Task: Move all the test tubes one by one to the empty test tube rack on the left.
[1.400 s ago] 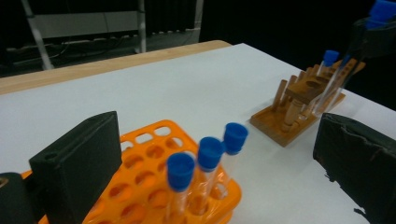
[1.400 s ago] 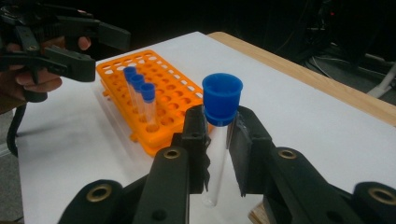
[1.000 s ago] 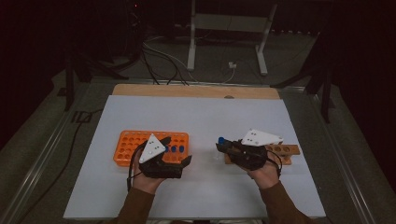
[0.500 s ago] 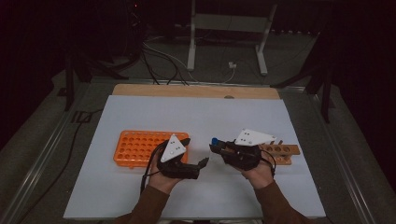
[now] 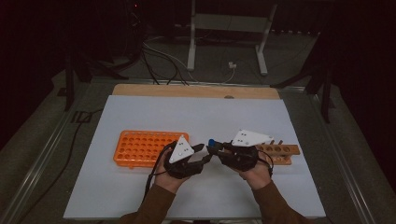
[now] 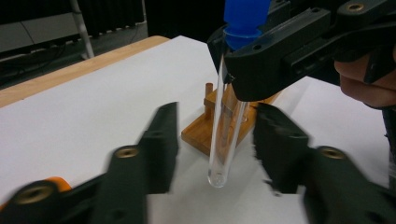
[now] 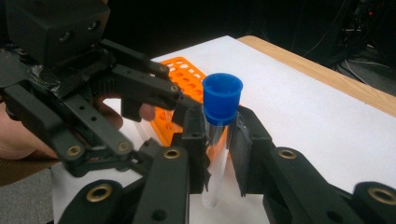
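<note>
Two hands meet near the front middle of the white table [image 5: 140, 121], forearms entering from the near edge, each holding a black gripper turned inward toward the other. The right gripper [image 5: 215, 146] is clamped just below the blue cap on a clear test tube [image 7: 215, 154], which hangs upright with its rounded bottom above the tabletop. The left gripper [image 5: 204, 154] has just been closing, its jaws now standing either side of the tube's lower half in the left gripper view, a visible gap remaining on each side so that the pads do not yet press the glass. A wooden rack [image 5: 280, 151] lies just behind the right hand, and an orange tube rack [image 5: 140, 148] sits beside the left hand.
</note>
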Demonstrator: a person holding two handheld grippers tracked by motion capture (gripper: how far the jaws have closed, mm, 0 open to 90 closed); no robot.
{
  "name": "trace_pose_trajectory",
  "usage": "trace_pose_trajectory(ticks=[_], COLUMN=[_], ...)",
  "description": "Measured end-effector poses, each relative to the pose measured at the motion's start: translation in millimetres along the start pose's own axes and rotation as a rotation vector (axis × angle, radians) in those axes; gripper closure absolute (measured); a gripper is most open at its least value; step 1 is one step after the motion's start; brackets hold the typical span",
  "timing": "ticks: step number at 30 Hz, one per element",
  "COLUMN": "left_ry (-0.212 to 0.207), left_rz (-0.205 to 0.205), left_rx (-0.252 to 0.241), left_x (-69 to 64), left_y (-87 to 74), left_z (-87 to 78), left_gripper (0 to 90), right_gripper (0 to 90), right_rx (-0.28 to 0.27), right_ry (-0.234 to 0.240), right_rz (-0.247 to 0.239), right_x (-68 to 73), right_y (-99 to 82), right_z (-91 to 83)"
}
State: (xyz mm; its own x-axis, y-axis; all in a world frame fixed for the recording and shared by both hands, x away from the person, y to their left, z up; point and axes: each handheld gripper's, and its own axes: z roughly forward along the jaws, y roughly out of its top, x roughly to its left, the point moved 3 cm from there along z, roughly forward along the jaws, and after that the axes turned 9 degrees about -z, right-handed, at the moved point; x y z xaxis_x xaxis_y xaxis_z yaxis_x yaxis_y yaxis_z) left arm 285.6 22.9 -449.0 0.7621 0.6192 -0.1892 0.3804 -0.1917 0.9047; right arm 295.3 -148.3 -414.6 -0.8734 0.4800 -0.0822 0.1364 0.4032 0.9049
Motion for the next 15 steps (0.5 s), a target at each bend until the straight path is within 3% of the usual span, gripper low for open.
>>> trace_pose_trajectory(ticks=[9, 15], left_ry=[-0.024, -0.03], left_rz=[0.016, 0.019], left_rx=[-0.008, -0.007], left_x=[-2.5, -3.6], left_y=[-0.3, -0.8], left_z=[-0.3, 0.1], left_gripper=[75.7, 77.9], right_gripper=[76.8, 76.5], right_rx=[0.0, 0.0], right_ry=[0.013, 0.023], right_rz=[0.001, 0.004], right_x=[2.0, 1.4], right_y=[-1.1, -2.1], right_z=[1.6, 0.4])
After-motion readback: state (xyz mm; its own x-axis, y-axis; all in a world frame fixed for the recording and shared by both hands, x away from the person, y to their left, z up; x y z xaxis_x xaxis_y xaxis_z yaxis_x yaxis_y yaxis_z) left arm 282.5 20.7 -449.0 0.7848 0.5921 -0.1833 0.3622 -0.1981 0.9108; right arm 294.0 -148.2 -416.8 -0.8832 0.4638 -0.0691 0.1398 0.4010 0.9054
